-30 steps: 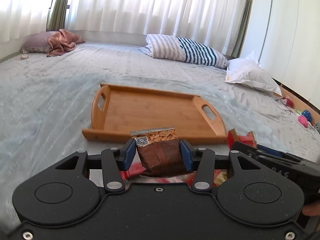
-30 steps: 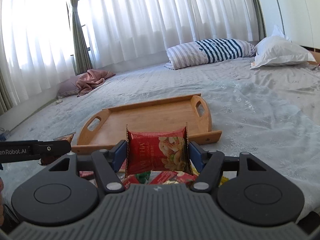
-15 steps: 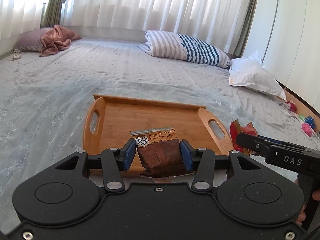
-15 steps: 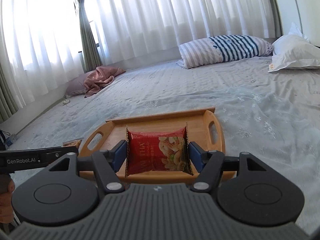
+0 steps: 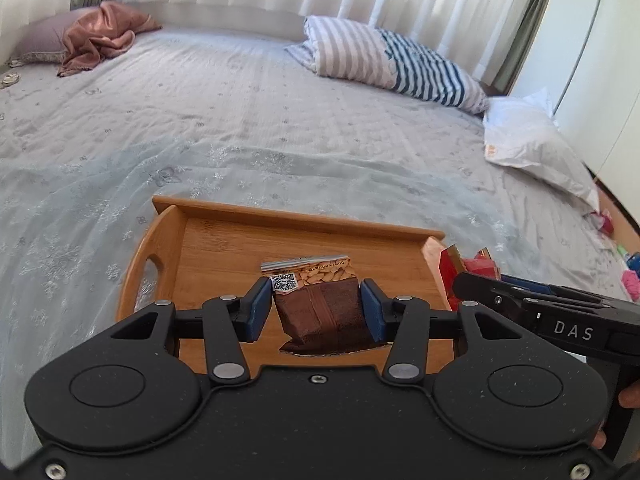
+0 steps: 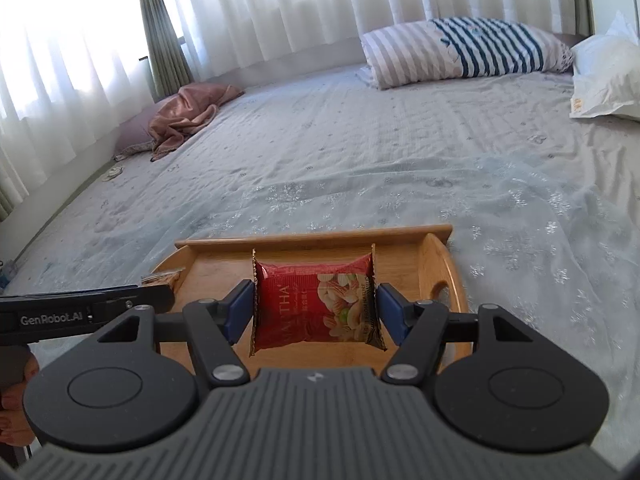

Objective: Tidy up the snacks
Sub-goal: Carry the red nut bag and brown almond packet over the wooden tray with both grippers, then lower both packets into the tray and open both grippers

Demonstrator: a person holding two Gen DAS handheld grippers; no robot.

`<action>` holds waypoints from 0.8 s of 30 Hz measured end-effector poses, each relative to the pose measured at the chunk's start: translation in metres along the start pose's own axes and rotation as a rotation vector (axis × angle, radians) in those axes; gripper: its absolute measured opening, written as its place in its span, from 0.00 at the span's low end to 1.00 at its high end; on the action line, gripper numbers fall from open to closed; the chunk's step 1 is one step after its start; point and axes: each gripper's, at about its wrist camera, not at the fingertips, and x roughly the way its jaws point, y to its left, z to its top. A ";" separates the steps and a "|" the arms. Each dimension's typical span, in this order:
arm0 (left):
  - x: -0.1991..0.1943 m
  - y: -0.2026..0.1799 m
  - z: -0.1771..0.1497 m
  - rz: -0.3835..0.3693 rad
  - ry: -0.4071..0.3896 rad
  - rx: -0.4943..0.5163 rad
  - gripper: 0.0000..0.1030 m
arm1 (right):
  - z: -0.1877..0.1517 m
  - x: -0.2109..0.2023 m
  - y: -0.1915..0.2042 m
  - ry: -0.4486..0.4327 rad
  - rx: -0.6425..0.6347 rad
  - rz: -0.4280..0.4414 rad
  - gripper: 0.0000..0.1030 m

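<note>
a home bedroom: wide bed [image 5: 280,128], striped pillow [image 5: 384,60], sheer curtains [image 6: 280,8].

Daylight glows through white curtains [image 6: 280,8] behind a wide bed [image 5: 240,120] with a striped pillow [image 5: 384,60].

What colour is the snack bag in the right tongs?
Red snack bag, clearest in the right wrist view.

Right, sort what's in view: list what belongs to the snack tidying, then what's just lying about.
Part of the job:
- brown nut packet, clamped in the left gripper
- red nut packet, clamped in the right gripper
- wooden tray, under both packets

Just lying about:
- striped pillow
- white pillow
- pink blanket
- small toys at the bed's edge
</note>
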 end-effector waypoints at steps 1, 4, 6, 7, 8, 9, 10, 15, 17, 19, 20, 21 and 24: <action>0.012 0.001 0.005 0.005 0.013 0.009 0.45 | 0.004 0.010 -0.001 0.020 -0.009 -0.006 0.66; 0.045 0.004 0.018 0.026 0.051 0.026 0.45 | 0.014 0.035 -0.004 0.056 -0.065 -0.036 0.66; 0.067 0.006 0.027 0.035 0.078 0.032 0.45 | 0.019 0.052 -0.007 0.086 -0.101 -0.042 0.66; 0.076 0.007 0.029 0.038 0.091 0.031 0.45 | 0.022 0.060 -0.008 0.101 -0.114 -0.048 0.66; 0.085 0.008 0.032 0.044 0.100 0.030 0.45 | 0.023 0.069 -0.009 0.116 -0.125 -0.054 0.66; 0.093 0.008 0.034 0.051 0.109 0.031 0.45 | 0.025 0.076 -0.010 0.128 -0.136 -0.062 0.66; 0.101 0.009 0.036 0.056 0.117 0.032 0.45 | 0.026 0.084 -0.012 0.138 -0.139 -0.074 0.66; 0.130 0.008 0.043 0.049 0.143 0.036 0.45 | 0.034 0.109 -0.030 0.165 -0.070 -0.091 0.66; 0.138 0.007 0.043 0.042 0.152 0.038 0.45 | 0.035 0.116 -0.035 0.173 -0.052 -0.093 0.66; 0.145 0.004 0.044 0.036 0.153 0.050 0.45 | 0.036 0.122 -0.037 0.179 -0.050 -0.097 0.66; 0.148 0.003 0.044 0.034 0.151 0.058 0.45 | 0.036 0.124 -0.039 0.182 -0.048 -0.096 0.66; 0.151 0.002 0.043 0.030 0.150 0.061 0.45 | 0.037 0.126 -0.039 0.184 -0.046 -0.095 0.66; 0.158 0.001 0.042 0.022 0.158 0.059 0.45 | 0.039 0.129 -0.040 0.182 -0.047 -0.088 0.66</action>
